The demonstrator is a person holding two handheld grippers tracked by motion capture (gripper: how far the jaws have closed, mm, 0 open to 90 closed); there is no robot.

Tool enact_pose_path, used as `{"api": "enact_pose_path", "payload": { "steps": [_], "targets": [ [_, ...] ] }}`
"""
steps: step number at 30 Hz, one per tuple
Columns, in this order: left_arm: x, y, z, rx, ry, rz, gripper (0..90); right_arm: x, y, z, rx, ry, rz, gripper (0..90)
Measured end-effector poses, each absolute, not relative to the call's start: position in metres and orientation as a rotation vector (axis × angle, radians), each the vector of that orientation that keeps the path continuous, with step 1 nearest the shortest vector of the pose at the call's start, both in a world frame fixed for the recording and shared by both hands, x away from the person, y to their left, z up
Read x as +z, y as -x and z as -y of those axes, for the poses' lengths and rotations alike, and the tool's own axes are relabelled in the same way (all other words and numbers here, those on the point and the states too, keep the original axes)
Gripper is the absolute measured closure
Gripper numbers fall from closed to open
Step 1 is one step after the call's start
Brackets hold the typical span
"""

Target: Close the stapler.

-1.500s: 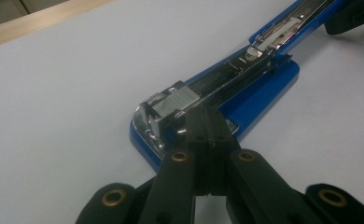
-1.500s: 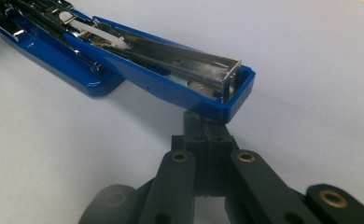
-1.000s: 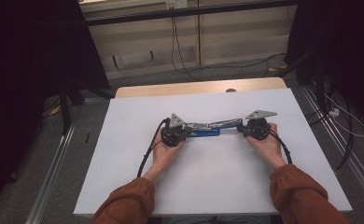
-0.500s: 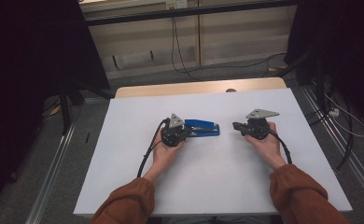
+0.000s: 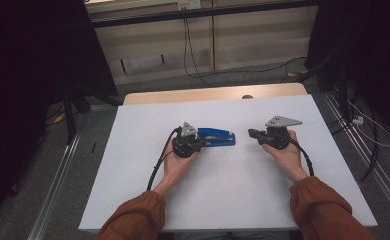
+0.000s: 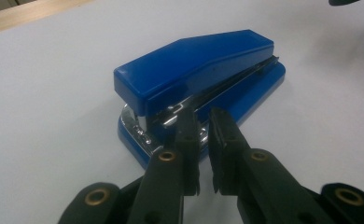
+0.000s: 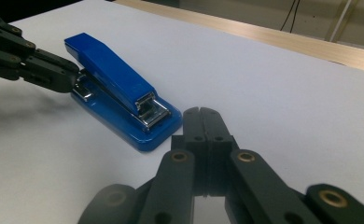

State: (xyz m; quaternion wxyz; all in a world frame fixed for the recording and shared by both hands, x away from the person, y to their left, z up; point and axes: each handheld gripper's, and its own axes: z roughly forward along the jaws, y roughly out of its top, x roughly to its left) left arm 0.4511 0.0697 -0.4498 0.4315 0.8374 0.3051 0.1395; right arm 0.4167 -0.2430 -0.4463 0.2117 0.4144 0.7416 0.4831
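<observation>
holding a blue stapler [image 6: 194,84] by its rear hinge end with the left tool [image 6: 203,123], jaws nearly together and seemingly nipping the metal there, though the actual grip is hard to confirm. resting apart to the right with jaws pressed together and empty, the right tool [image 7: 202,114], so probably a handover or repositioning step, with the next move calling for opening wide enough to straddle the front end. lying flat near the middle of the white tabletop [image 5: 133,190], closed, glossy blue plastic with chrome showing at both ends.
</observation>
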Motion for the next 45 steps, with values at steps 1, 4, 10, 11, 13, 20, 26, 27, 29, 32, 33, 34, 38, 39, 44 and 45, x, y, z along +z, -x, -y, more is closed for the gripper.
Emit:
{"api": "enact_pose_path", "payload": {
  "steps": [1,4,10,11,13,20,26,27,29,32,33,34,38,39,44,45],
  "targets": [
    [-0.448,-0.45,-0.07,0.337,-2.089,-0.755,81.5,-0.446,-0.416,0.244,1.347,-1.147,-2.054,90.0],
    [-0.443,-0.445,-0.069,0.314,-2.081,-0.732,81.2,-0.444,-0.413,0.245,1.356,-1.153,-2.049,88.5],
    [-0.442,-0.442,-0.076,0.329,-2.065,-0.749,75.8,-0.442,-0.409,0.246,1.377,-1.144,-2.033,85.9],
    [-0.443,-0.441,-0.078,0.325,-2.054,-0.765,73.2,-0.441,-0.409,0.246,1.389,-1.152,-2.03,84.2],
    [-0.443,-0.44,-0.08,0.314,-2.039,-0.797,70.2,-0.44,-0.408,0.247,1.394,-1.158,-2.019,82.3],
    [-0.434,-0.429,-0.078,0.405,-2.014,-0.775,40.9,-0.434,-0.402,0.249,1.442,-1.175,-1.997,69.4],
    [-0.432,-0.427,-0.079,0.41,-1.998,-0.781,23.9,-0.434,-0.399,0.249,1.438,-1.213,-2.007,44.4],
    [-0.431,-0.427,-0.079,0.41,-1.991,-0.789,20.2,-0.434,-0.399,0.249,1.438,-1.21,-2.022,41.1],
    [-0.43,-0.426,-0.082,0.416,-1.987,-0.799,16.4,-0.433,-0.396,0.249,1.43,-1.214,-2.027,33.0],
    [-0.427,-0.424,-0.086,0.415,-1.974,-0.799,12.8,-0.431,-0.391,0.248,1.424,-1.22,-2.003,21.2],
    [-0.426,-0.423,-0.086,0.412,-1.969,-0.797,10.7,-0.431,-0.389,0.248,1.416,-1.213,-1.996,18.8],
    [-0.425,-0.422,-0.088,0.41,-1.967,-0.795,9.6,-0.431,-0.388,0.248,1.416,-1.211,-1.991,15.7],
    [-0.421,-0.417,-0.093,0.412,-1.961,-0.771,6.3,-0.429,-0.381,0.249,1.423,-1.183,-1.976,13.1],
    [-0.419,-0.416,-0.095,0.415,-1.967,-0.766,5.8,-0.428,-0.38,0.248,1.424,-1.175,-1.967,12.7],
    [-0.416,-0.411,-0.108,0.406,-1.912,-0.782,5.4,-0.423,-0.373,0.246,1.433,-1.171,-1.94,8.2],
    [-0.415,-0.409,-0.11,0.403,-1.904,-0.793,5.1,-0.422,-0.371,0.246,1.435,-1.172,-1.94,7.9]
  ]
}}
